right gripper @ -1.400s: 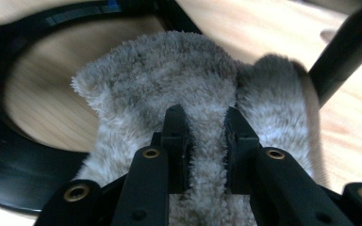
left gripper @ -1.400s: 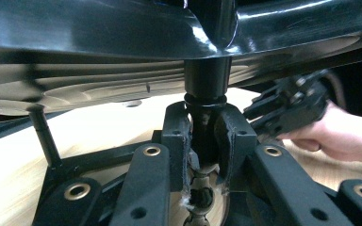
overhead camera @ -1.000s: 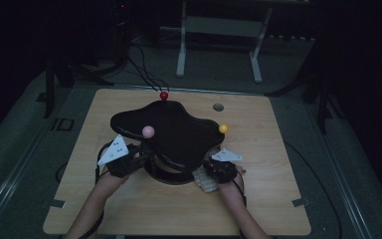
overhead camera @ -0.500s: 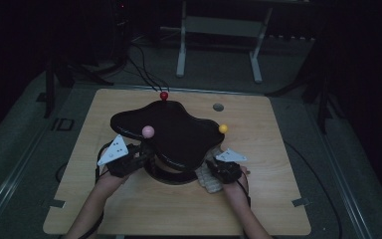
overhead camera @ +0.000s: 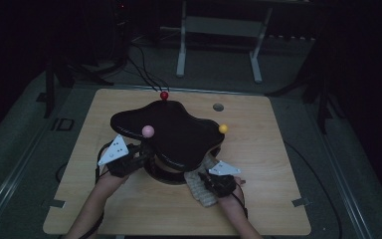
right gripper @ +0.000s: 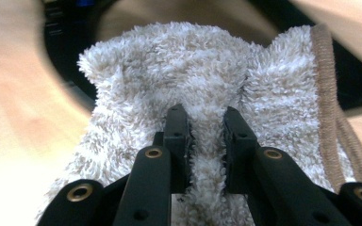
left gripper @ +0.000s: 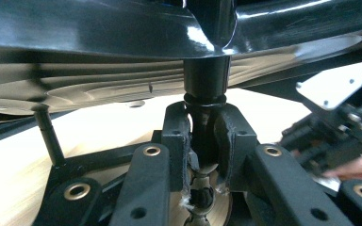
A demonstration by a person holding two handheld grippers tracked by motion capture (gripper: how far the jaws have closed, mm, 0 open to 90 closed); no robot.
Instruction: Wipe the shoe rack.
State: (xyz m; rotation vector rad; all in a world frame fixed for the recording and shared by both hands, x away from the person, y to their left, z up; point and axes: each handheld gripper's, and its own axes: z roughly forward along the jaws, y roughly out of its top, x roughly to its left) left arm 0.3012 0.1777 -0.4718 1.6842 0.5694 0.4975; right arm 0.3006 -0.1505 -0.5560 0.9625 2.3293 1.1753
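Towel (right gripper: 202,70) clamped in right tool (right gripper: 206,141); left tool (left gripper: 202,146) clamped on stand post (left gripper: 206,80) under black top (overhead camera: 171,132).

Both my grippers clamped, forearms low over the near edge.

My left gripper (overhead camera: 138,155) points forward with its jaws closed tight on what it holds; my right gripper (overhead camera: 210,180) angles inward, jaws pinched nearly together on its hold.

Wooden table (overhead camera: 278,164): black stand (overhead camera: 171,175), beige towel (overhead camera: 199,186) on top.
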